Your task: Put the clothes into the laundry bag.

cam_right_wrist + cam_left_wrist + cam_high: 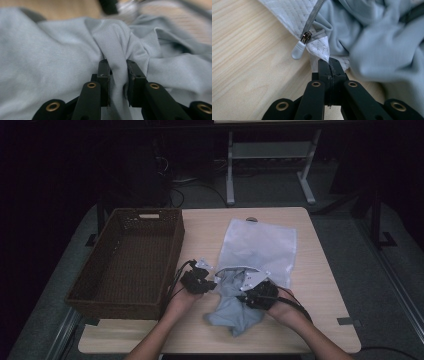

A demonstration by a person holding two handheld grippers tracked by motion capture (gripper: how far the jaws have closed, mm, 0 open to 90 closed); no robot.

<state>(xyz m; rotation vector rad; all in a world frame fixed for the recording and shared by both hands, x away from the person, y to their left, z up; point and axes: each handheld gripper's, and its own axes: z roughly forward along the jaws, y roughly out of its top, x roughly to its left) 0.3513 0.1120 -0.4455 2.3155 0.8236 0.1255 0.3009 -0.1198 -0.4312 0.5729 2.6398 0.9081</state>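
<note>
A translucent white zip bag (260, 245) lies flat in the middle of the table. A light blue-grey garment (232, 312) spills out of its near, open end toward the person. My left gripper (212, 282) is at the bag's near left corner. In the left gripper view my left gripper (329, 63) is shut on the bag's corner edge (322, 47), just beside the grey zipper pull (298, 50). My right gripper (242, 295) rests on the cloth. Seen from its own camera, my right gripper (117, 67) pinches a raised fold of the garment (50, 62) between its jaws.
A dark brown wicker basket (172, 250) stands along the table's left side, close to my left hand. Bare wooden tabletop (325, 285) lies to the right of the bag. Metal table legs (230, 170) and cables stand on the dark floor behind.
</note>
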